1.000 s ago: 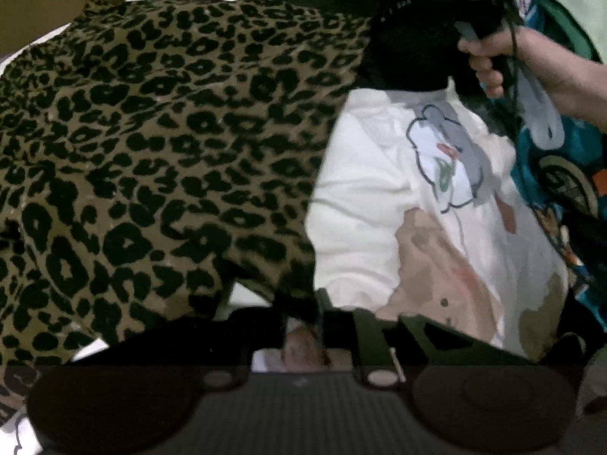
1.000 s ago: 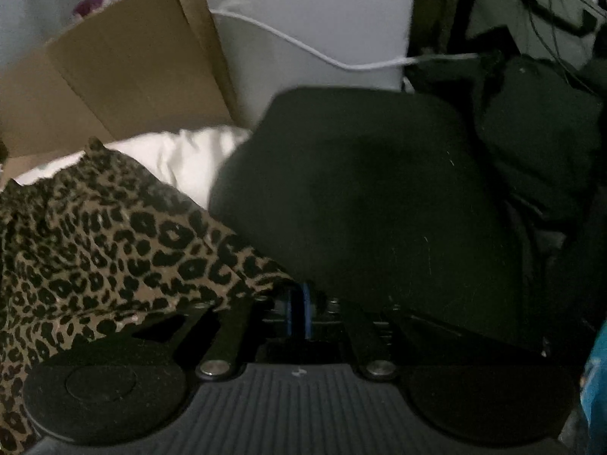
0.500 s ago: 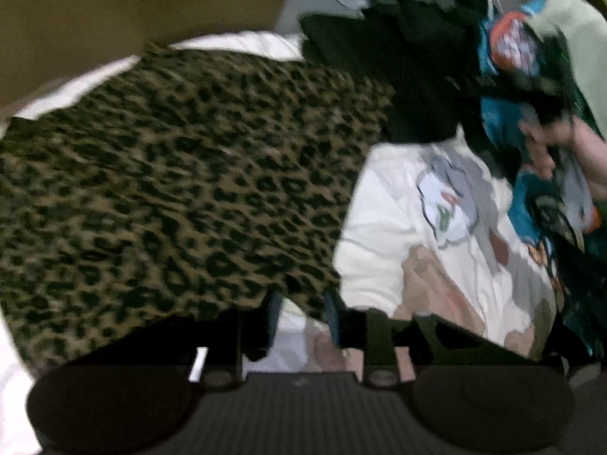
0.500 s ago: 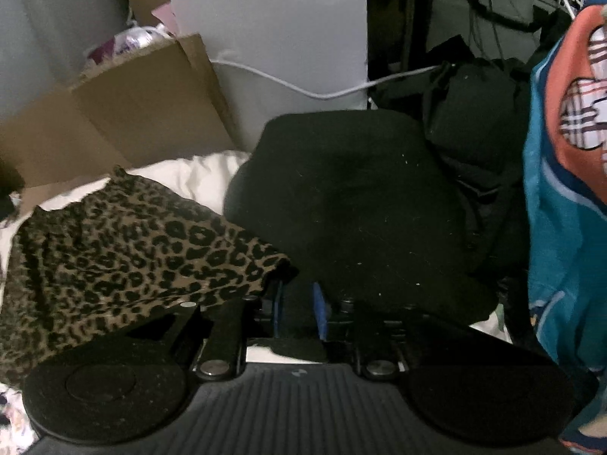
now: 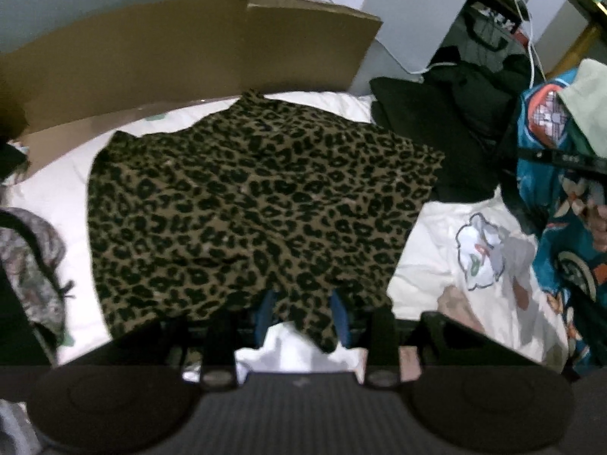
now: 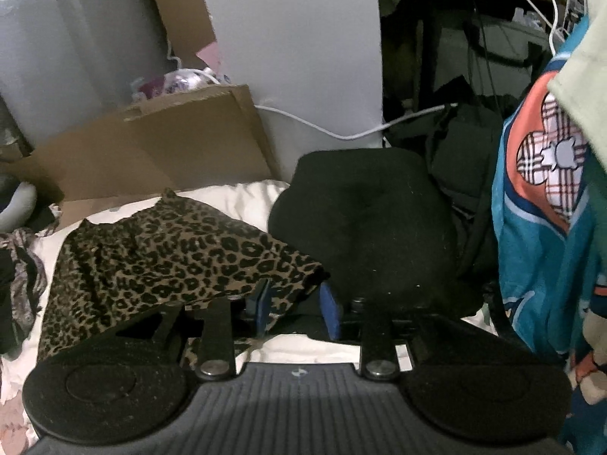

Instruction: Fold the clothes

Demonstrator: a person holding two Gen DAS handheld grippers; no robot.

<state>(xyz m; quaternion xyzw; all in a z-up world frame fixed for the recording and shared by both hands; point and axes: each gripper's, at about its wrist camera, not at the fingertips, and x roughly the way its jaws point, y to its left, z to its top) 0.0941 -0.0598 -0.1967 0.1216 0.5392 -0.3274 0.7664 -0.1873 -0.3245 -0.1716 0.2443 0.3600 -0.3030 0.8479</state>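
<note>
Having parted, both claws (image 5: 301,316) (image 6: 294,313) now sit wide over leopard garment (image 5: 258,204) edge

The leopard cloth (image 5: 246,204) is covering the left gripper's (image 5: 301,313) blue fingertips (image 5: 264,309), so contact is hard to tell. In the right view the same cloth (image 6: 163,258) is draping over the right gripper's (image 6: 294,305) left pad (image 6: 261,303). The teal garment (image 6: 542,227) is running off the right edge. A hand (image 5: 599,223) at the frame edge is blurring beyond reading. Items behind the cardboard (image 5: 182,57) are too small to identify.
</note>
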